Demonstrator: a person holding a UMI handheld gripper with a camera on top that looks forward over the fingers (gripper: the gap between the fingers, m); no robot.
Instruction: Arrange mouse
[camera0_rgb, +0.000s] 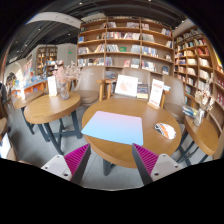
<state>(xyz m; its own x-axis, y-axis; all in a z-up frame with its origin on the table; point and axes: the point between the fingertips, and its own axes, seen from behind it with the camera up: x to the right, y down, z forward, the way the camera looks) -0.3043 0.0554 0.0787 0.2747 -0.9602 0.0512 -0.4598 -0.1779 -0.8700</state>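
Jaws stand wide apart and hold nothing; the gripper (110, 160) hangs in the air short of the near edge of the round wooden table (132, 142), its two magenta pads (76, 156) showing at left and right. Nothing lies between the fingers.

On the table, a pale blue rectangular mat (113, 127) occupies the middle, just ahead of the jaws. A small white mouse with a dark marking (166, 130) rests on the bare wood at the right side of the table, well apart from the mat and to the right of the right finger. Two upright white display cards (127, 86) stand at the far side of the table.

A second round wooden table (50, 106) sits to the left, and tall wooden bookshelves filled with books (125, 45) line the far wall.

Assessment: the task appears not yet started; the mouse is untouched and off the mat, which is the probable destination.

Risks from here:
- The mouse lies near the table's right edge; a glancing approach from the left could push it off.
- The rounded shell may slip if the fingers close off-centre.
- A wide sweep to the right could clip the nearer display card.
- Dragging the mouse rather than lifting it could shift the mat.
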